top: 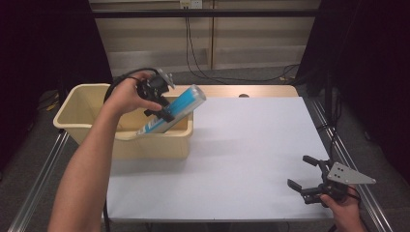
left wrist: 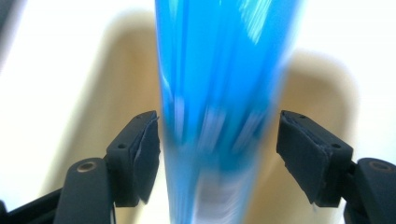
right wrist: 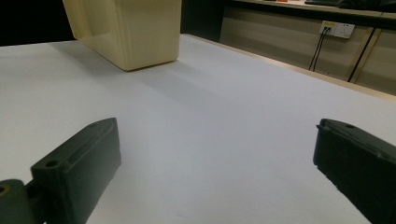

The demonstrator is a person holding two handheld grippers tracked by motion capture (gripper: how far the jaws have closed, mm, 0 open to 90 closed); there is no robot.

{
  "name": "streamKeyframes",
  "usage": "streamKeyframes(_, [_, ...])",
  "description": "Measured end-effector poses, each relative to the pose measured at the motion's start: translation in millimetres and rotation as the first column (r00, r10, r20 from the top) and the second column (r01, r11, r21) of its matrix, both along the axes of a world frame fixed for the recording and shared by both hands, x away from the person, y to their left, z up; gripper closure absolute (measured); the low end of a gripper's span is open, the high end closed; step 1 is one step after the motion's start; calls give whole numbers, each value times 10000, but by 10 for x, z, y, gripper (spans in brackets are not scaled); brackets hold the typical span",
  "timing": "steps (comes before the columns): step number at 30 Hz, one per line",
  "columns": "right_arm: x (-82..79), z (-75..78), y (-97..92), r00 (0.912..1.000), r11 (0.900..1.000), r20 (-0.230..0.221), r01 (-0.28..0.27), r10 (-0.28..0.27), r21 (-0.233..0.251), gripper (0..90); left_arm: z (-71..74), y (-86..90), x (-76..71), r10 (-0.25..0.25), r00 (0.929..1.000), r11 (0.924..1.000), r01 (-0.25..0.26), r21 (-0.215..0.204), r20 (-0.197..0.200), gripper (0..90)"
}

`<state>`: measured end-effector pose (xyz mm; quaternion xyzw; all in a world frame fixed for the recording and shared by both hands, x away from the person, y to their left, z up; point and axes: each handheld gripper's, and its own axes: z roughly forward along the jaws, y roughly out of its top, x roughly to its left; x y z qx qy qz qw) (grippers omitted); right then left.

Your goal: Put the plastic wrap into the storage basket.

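A blue and white tube (top: 173, 110) slants over the right end of a cream plastic bin (top: 72, 104), its lower end inside and its cap end jutting past the rim. My left gripper (top: 163, 110) straddles the tube's middle from above. In the left gripper view the tube (left wrist: 219, 93) is streaked with blur between sharp black pads (left wrist: 147, 154); it stands free of the right pad, so my left gripper (left wrist: 217, 154) is open around it. At the table's near right corner, my right gripper (top: 303, 172) rests low, open and empty (right wrist: 217, 154).
The white table top (top: 241, 154) stretches from the bin to my right gripper. In the right gripper view the bin's outer wall (right wrist: 135, 32) stands far off at the left. Cables and a wall socket (top: 191, 5) lie beyond the table's far edge.
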<state>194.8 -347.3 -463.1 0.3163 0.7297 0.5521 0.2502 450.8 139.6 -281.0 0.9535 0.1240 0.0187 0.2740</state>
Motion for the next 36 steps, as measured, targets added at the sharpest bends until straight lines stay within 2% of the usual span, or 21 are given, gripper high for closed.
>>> streamKeyframes(2, [4, 1, 10, 10000, 10000, -7, -16, 16, 16, 6, 110, 30, -12, -18, 9999, 10000, 17, 61, 168, 224])
streamKeyframes(3, [2, 6, 20, 10000, 10000, 27, -6, 6, 33, 6, 155, 61, -47, 359, 9994, 9993, -359, -44, 19, 171])
streamKeyframes(5, [-1, 10, 23, 10000, 10000, 19, -23, 23, 4, 6, 158, 72, -67, 388, 9992, 9992, -388, -26, 5, 163])
streamKeyframes(7, [-8, 14, 32, 10000, 10000, 22, -53, 53, -20, 6, 159, 87, -91, 342, 9994, 9992, -342, 191, 7, 144])
streamKeyframes(8, [-11, 19, 34, 10000, 10000, 32, -39, 39, -18, 6, 151, 98, -116, 652, 9979, 9978, -651, 78, -54, 120])
streamKeyframes(9, [-11, 20, 34, 10000, 10000, 31, -31, 32, -12, 6, 151, 98, -116, 652, 9979, 9978, -651, 78, -54, 112])
streamKeyframes(11, [-10, 19, 36, 10000, 10000, 20, -33, 33, -3, 6, 158, 115, -125, 669, 9977, 9978, -669, 31, 68, 107])
streamKeyframes(15, [3, 11, 39, 10000, 10000, 24, -31, 31, -15, 6, 149, 143, -153, 1004, 9950, 9944, -1003, -328, -10, 91])
streamKeyframes(22, [-2, 14, 42, 10000, 10000, 33, -18, 18, -11, 6, 79, 149, -210, 1153, 9933, 9917, -1153, -574, -19, 67])
streamKeyframes(23, [-4, 16, 41, 10000, 10000, 31, -17, 17, -22, 6, 65, 146, -227, 1322, 9912, 9877, -1327, -831, -113, 67])
streamKeyframes(24, [-3, 17, 41, 10000, 10000, 47, -45, 45, -18, 6, 54, 147, -243, 1427, 9898, 9857, -1426, -904, -54, 67])
streamKeyframes(26, [-5, 19, 43, 10000, 10000, 23, -38, 38, -10, 6, 49, 151, -248, 1435, 9896, 9851, -1431, -952, -26, 67])
streamKeyframes(30, [-8, 21, 48, 10000, 10000, 46, -18, 18, -36, 6, 6, 166, -289, 1580, 9874, 9794, -1572, -1270, -42, 61])
streamKeyframes(32, [-7, 21, 45, 10000, 10000, 38, -32, 32, -25, 6, -21, 175, -319, 1436, 9896, 9807, -1418, -1343, 42, 58])
streamKeyframes(33, [-2, 20, 41, 10000, 10000, 50, -61, 61, -25, 6, -38, 175, -339, 1560, 9877, 9767, -1548, -1489, -33, 56])
streamKeyframes(36, [-2, 19, 44, 10000, 10000, 53, -57, 57, -2, 6, -82, 191, -379, 1579, 9875, 9741, -1552, -1645, 32, 55])
